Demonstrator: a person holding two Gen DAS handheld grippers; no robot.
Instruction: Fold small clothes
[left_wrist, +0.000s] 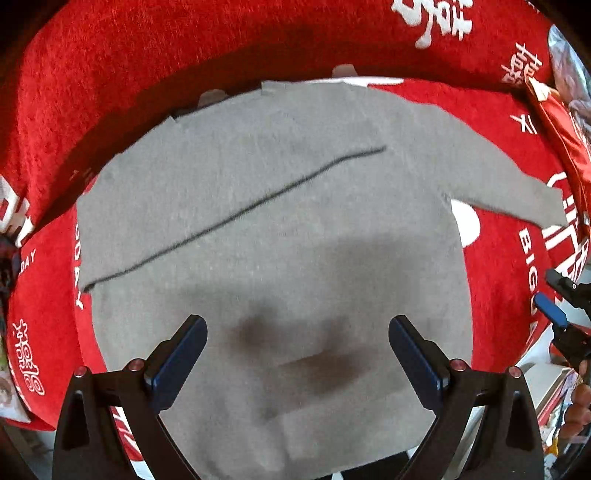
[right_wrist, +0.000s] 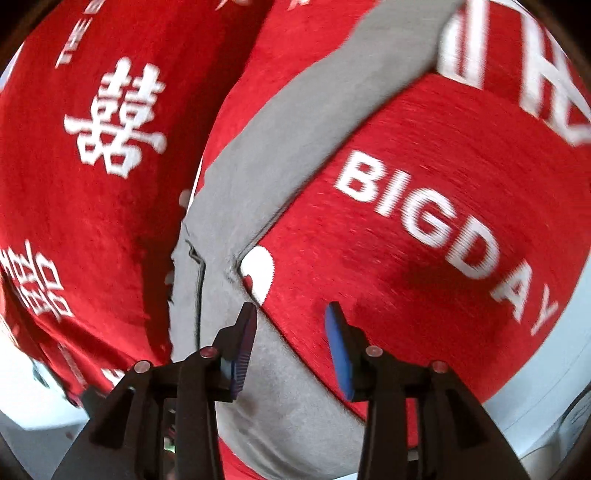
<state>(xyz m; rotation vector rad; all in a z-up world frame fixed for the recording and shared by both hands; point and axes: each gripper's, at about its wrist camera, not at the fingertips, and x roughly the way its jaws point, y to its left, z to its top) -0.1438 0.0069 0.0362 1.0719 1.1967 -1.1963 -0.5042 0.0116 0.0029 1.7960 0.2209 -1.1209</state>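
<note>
Left claw (left_wrist: 297, 332) wide open above grey sweater (left_wrist: 273, 206); right claw (right_wrist: 291, 314) part-open, empty.

a red plush cover (left_wrist: 498, 155) printed with white characters and the words "big day" (right_wrist: 443, 232) drapes the worktop and the raised back behind it, while a pale surface (right_wrist: 546, 376), perhaps the floor, shows blurred past its lower edge.

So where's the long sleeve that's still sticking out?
In the left wrist view the unfolded sleeve stretches right from the grey sweater across the red blanket, above the words BIG DAY.
</note>
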